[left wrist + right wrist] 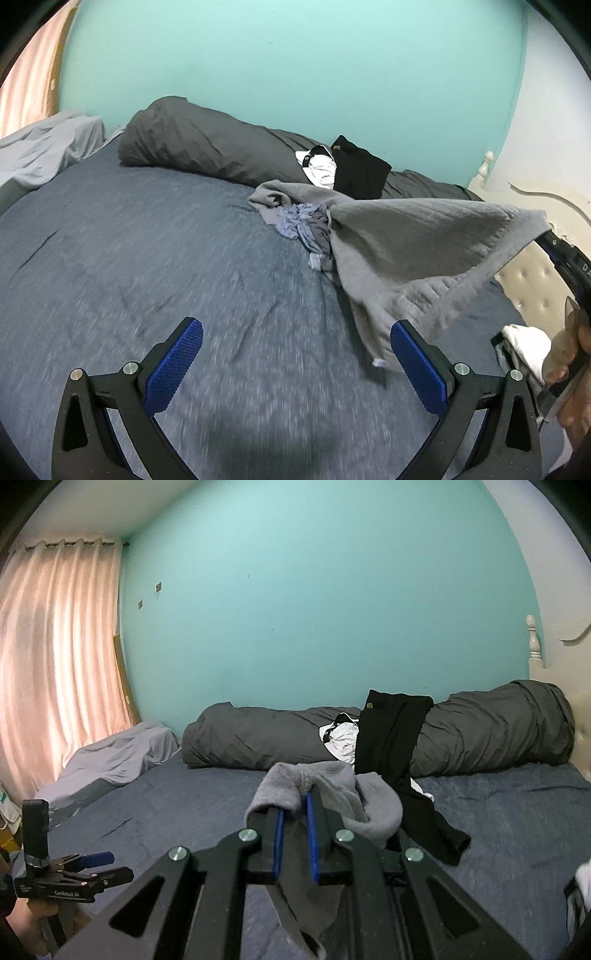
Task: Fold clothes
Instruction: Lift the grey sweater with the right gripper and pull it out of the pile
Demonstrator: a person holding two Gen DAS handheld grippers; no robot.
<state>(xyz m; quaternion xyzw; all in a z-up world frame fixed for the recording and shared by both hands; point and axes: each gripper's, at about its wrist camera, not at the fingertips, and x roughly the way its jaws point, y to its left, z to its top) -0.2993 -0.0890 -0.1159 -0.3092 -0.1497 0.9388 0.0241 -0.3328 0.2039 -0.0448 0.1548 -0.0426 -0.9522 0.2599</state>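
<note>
1. Nearest to us in the right wrist view, our right tool (295,805) has its blue pads drawn close together on a fold of the grey sweatshirt (332,797), with cloth bunched over the tips and hanging down between the arms.
2. We hold the left tool (295,354) with its two blue pads spread wide and nothing between them, above the blue bed sheet (147,258).
3. From the left wrist view, the grey sweatshirt (406,251) is lifted at its right corner and stretched in the air, while its far end lies on the bed.
4. Beside that far end we see a crumpled light blue garment (295,225) touching the sweatshirt.
5. Behind it, a black garment (391,746) drapes over the rolled dark grey duvet (258,734) along the turquoise wall (314,609), with a white piece (341,742) just beside it.
6. Pink curtains (51,657) hang at the left.
</note>
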